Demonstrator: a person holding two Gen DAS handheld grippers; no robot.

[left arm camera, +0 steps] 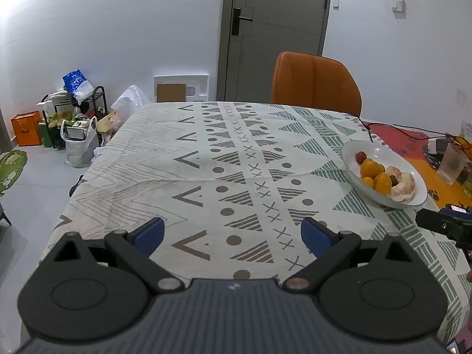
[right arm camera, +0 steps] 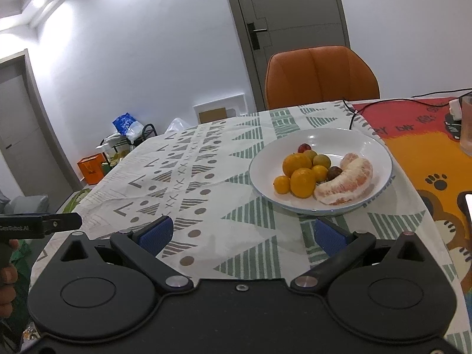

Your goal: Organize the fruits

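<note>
Hovering above the patterned tablecloth (right arm camera: 206, 159), the right gripper (right arm camera: 242, 234) is held with its blue pads spread wide and nothing between them; the left gripper (left arm camera: 233, 234) is likewise spread and empty over a bare stretch of cloth. Just beyond the right gripper a white plate (right arm camera: 371, 144) is seen, in which all the fruit is gathered: oranges (right arm camera: 302, 181), a peeled pomelo piece (right arm camera: 345, 184), small greenish and dark fruits and a red one at the back. No fruit is seen lying loose on the table. The sorting is judged either finished or not yet begun. If more is to be done, a short forward reach to the plate would be called for, with a gentle grip on the soft pomelo. Letters are printed on the orange mat (right arm camera: 419, 159) but cannot be made out
</note>
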